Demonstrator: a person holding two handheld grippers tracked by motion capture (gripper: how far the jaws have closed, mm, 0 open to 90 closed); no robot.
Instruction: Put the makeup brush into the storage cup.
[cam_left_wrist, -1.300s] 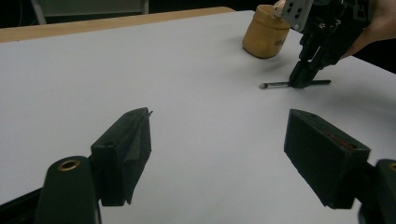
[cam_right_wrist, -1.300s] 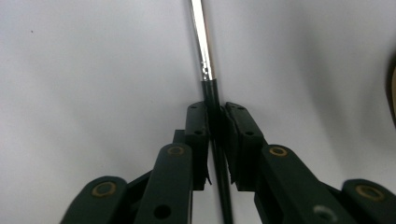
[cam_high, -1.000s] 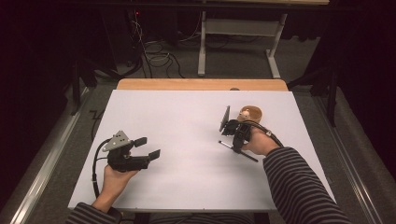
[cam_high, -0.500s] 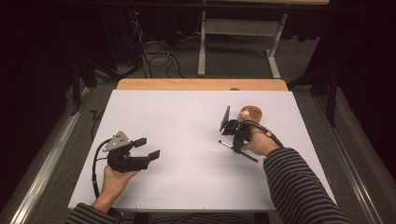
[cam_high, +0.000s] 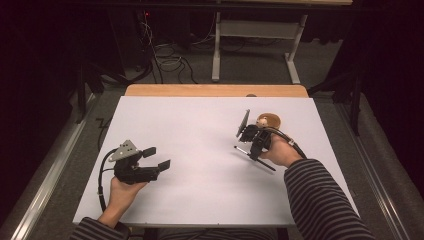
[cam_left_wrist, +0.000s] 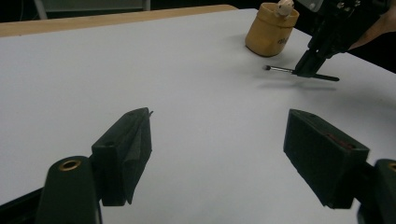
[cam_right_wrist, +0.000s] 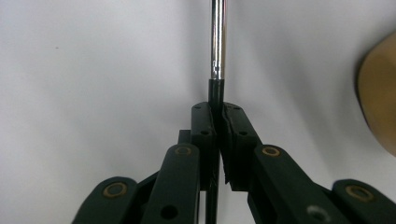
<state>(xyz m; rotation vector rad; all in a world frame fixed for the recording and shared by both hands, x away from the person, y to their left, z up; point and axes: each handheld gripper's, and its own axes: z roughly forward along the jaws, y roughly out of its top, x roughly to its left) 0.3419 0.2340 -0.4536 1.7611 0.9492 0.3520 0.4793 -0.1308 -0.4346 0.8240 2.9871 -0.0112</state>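
Overhead, white table (cam_high: 200, 200), dark room, right fingers clamped on brush (cam_high: 241, 149), left fingers apart.

No text, label, brand, number or sign can be read anywhere. The yellow jar (cam_left_wrist: 272, 29) carries a small pale mark on its side, too small and blurred to make out as letters.
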